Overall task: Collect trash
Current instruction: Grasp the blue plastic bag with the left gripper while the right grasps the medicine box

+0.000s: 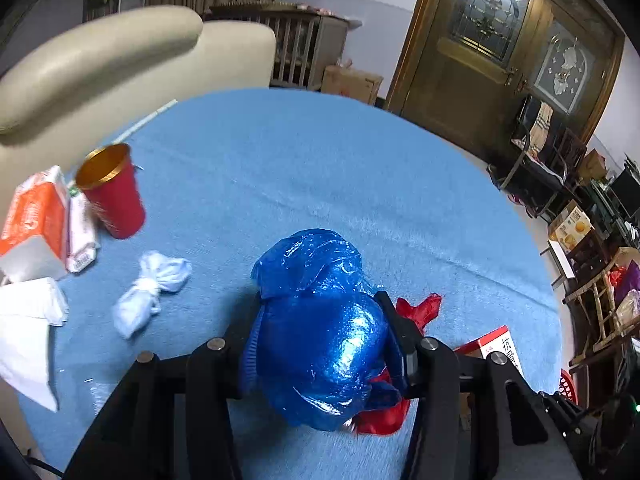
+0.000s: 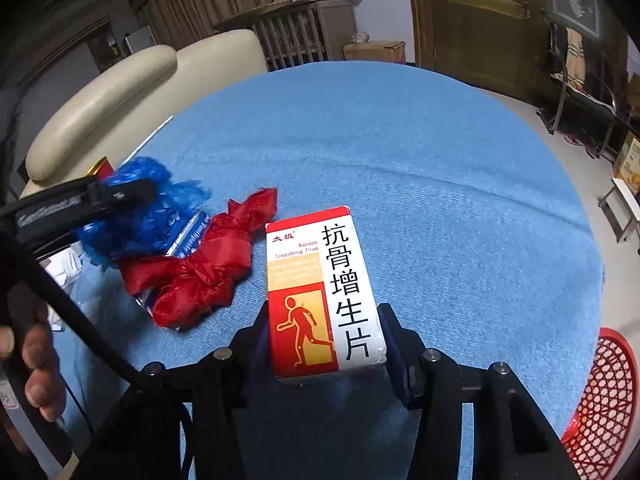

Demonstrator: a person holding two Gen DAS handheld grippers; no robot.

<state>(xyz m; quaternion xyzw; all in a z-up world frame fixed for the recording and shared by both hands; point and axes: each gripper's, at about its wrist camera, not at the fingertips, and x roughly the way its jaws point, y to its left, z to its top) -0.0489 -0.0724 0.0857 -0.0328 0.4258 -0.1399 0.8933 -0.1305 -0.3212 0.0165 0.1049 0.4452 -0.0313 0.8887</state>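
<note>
The left hand-held gripper (image 1: 320,332) pinches a blue plastic bag (image 1: 320,320), crumpled into a soft, slippery, near-weightless ball; squeezing its bulk across the middle suits it. The right hand-held gripper (image 2: 324,344) clamps the near end of a medicine box (image 2: 324,292) by its 2 long sides: stiff card, light, easily crushed. Its label reads "抗骨增生片", "太极" and "Kanggu Zengsheng Pian". Both lie on the blue table (image 2: 440,200), with a red plastic bag (image 2: 200,272) just left of the box and a red basket (image 2: 604,400) off its right edge.
</note>
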